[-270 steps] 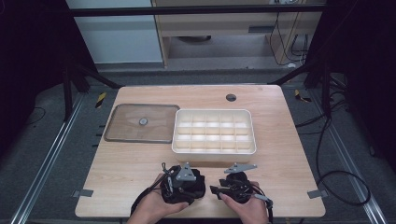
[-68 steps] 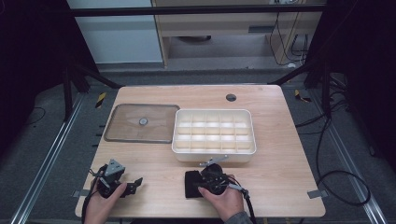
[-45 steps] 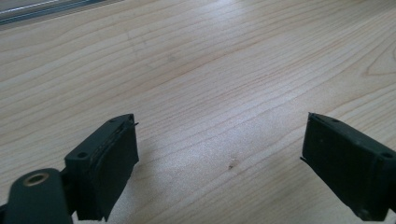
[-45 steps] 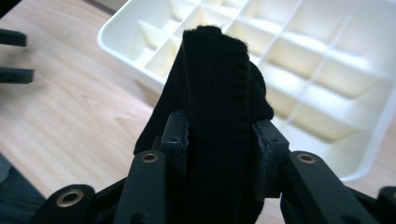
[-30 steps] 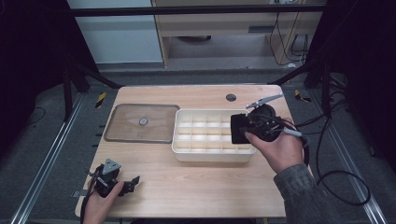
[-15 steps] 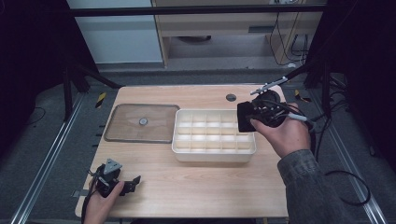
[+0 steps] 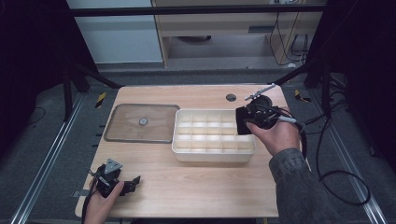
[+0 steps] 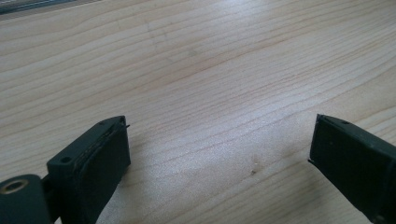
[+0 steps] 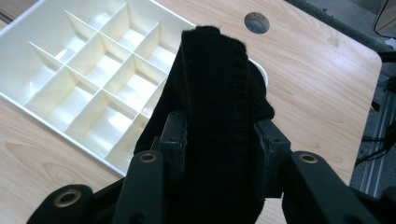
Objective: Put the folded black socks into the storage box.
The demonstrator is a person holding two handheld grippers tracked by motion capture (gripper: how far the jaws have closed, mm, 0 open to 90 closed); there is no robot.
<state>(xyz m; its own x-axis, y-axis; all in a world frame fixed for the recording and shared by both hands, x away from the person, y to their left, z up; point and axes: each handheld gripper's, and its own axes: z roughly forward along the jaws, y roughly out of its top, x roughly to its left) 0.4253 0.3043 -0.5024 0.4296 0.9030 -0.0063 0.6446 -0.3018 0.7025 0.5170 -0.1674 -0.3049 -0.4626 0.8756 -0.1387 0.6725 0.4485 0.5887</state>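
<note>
My right gripper (image 7: 243, 122) is shut on a folded black knit cloth (image 9: 215, 107), a sock by its look, and holds it above the right end of the cream compartment tray (image 7: 213, 155). In the right gripper view the cloth (image 9: 215, 107) stands up between the two jaws and covers the tray's near right cells (image 9: 88, 60). My left gripper (image 7: 133, 181) rests low at the table's front left corner, open, with bare wood between its fingers (image 8: 100, 158).
A clear flat lid (image 7: 142, 123) with a small round knob lies left of the tray. A round cable hole (image 7: 231, 97) sits in the tabletop behind the tray. The right gripper's cable trails off the table's right edge.
The right hand carried the black cloth from the table's front up to the tray's right end, then sank slightly toward the tray in the last half second. The left gripper stayed put.
</note>
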